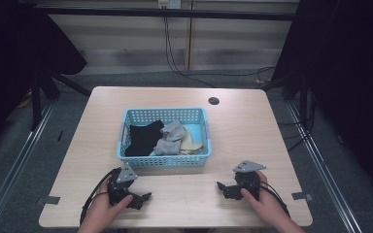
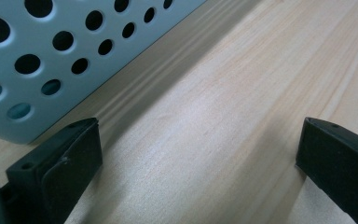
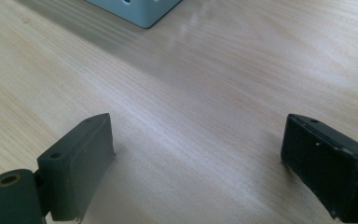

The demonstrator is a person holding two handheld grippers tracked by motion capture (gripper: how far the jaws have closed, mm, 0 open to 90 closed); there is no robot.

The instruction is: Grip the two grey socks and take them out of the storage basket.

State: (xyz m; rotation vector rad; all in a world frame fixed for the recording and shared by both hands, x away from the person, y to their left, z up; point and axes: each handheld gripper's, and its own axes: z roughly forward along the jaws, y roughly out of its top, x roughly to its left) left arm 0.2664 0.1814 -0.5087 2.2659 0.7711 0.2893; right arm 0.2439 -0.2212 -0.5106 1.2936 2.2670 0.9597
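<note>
The light blue perforated basket (image 1: 165, 160) sits on the wooden table (image 1: 252, 126) just ahead of both grippers, and inside it lie three pieces of cloth: a black one (image 1: 143, 137) at the side nearer the left gripper (image 1: 138, 196), a grey one (image 1: 170, 138) bunched in the middle, and a pale yellow one (image 1: 193, 142) toward the side of the right gripper (image 1: 223, 187). All three look soft and light, the sort of thing that will slump and drape once lifted, so nothing here should be fragile or slippery (though a thin fold could slide out of a shallow pinch). My judgement is that the best hold is on a raised fold or bunched ridge, such as the hump of the grey cloth, taken from above and well inside the basket wall so the jaws do not catch the rim.

The left gripper rests low on the table with its jaws spread wide and nothing between them but bare wood; in the left gripper view the basket wall (image 2: 37, 60) stands close ahead and to the left of the jaws, apart from them. The right gripper is likewise wide apart and empty, hovering just over or on the tabletop, with a corner of the basket (image 3: 140, 11) farther ahead and to its left.
</note>
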